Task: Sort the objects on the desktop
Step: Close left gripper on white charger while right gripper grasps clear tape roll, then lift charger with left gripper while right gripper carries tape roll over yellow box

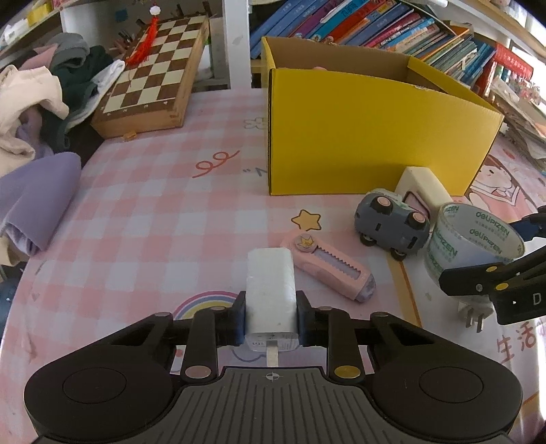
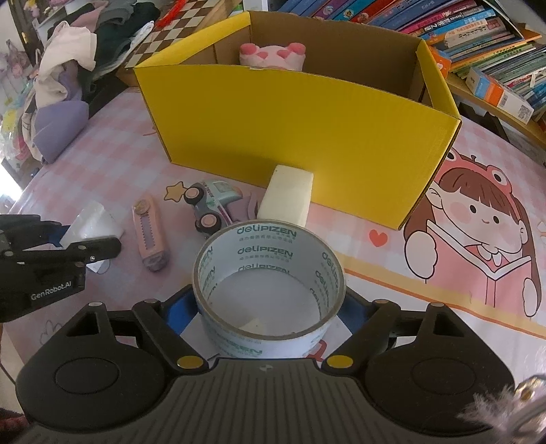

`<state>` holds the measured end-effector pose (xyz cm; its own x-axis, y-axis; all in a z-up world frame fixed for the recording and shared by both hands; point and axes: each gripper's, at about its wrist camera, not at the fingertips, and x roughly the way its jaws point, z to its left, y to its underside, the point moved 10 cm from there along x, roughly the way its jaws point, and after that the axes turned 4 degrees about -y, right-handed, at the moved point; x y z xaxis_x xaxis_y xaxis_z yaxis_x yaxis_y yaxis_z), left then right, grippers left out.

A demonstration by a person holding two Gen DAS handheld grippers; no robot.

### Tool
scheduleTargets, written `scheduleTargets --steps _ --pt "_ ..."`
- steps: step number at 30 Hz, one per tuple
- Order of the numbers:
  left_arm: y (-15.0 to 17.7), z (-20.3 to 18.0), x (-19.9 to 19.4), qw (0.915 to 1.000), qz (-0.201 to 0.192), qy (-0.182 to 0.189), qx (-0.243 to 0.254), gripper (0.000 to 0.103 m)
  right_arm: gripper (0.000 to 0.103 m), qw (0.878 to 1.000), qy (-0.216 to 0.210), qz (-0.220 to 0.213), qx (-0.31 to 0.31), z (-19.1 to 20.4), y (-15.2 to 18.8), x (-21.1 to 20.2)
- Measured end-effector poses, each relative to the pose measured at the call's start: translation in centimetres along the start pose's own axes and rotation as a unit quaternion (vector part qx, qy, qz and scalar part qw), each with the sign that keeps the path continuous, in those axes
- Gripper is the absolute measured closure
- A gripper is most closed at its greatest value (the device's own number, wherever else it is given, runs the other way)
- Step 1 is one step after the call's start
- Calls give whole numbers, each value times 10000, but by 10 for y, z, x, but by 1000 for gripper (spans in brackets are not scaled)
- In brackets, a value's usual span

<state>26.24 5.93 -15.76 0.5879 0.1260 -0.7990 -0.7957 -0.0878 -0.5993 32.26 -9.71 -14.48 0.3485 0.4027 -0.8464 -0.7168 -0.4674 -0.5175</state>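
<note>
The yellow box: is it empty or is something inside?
Not empty: a pink-and-white plush toy sits inside the yellow box; its top shows above the front wall.

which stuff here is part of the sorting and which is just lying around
Job: white adapter in left claw, tape roll, pink cutter, toy car, foam block, yellow box.
Lying about: chessboard, clothes, books.
</note>
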Motion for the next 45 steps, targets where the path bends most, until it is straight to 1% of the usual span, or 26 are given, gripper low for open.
scheduleTargets --steps 5,12,20,27,38,45 --pt "2 4 -4 9999 24 111 -95 78 19 10000 -9 -65 5 3 0 -4" --pt "0 9 -18 9996 -145 188 -140 78 20 9996 61 -235 150 3 -1 -16" --pt "-3 5 -37 9985 -388 381 6 78 20 9983 151 -488 287 7 1 -37" --pt "-5 -1 -50 9964 -595 570 195 78 20 9976 240 -579 283 16 7 -48" --pt "-2 3 -68 9942 -767 683 310 78 20 9967 291 -697 308 31 12 -59" --pt "6 9 -77 9939 -787 711 294 78 20 9971 228 -701 159 49 14 -60"
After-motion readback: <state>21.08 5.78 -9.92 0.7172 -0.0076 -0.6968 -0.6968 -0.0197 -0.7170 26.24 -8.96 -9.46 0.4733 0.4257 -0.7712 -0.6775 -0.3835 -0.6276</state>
